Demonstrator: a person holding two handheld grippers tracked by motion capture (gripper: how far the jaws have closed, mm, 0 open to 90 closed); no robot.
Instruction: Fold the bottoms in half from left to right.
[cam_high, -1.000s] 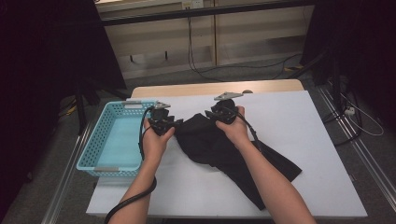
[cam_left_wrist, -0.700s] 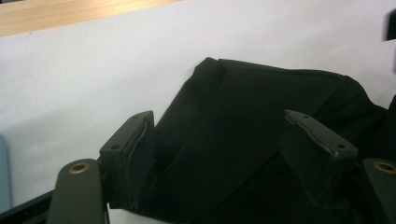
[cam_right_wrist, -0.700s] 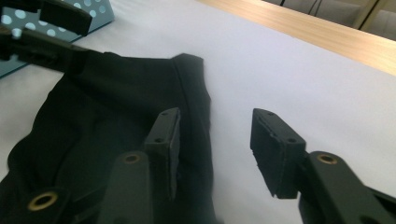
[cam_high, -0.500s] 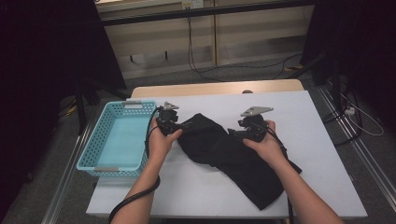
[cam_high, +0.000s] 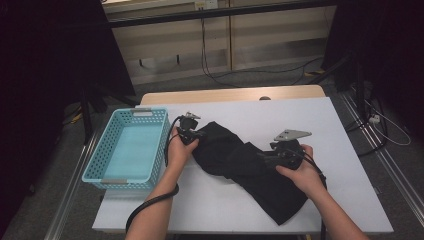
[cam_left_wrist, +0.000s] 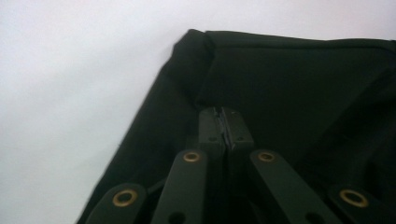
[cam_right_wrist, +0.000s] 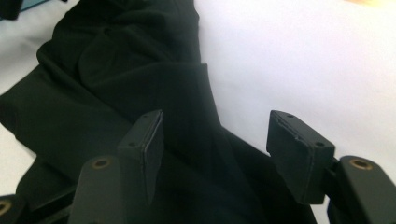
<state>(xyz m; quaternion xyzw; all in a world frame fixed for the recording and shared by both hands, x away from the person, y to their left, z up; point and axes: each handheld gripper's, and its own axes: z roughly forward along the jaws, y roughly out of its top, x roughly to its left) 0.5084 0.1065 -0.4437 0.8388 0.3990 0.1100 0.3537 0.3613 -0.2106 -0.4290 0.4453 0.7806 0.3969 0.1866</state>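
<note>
— Since the earlier frames the right gripper (cam_high: 267, 156) has slid from the middle of the picture toward the lower right, along the black cloth garment (cam_high: 240, 162), and its jaws have just been opening; what about the left?

— Its jaws have just been closing. The left gripper (cam_high: 199, 135) is now clenched on the garment's upper-left corner, beside the light blue plastic basket (cam_high: 107, 150).

— And the right?

— Released, pads straddling a fold without pressing it. The garment lies crumpled across the centre of the white table (cam_high: 350, 150).

— So it looks like spreading or folding?

— Probably. Next the right gripper likely needs to pinch that edge and pull against the left.
</note>
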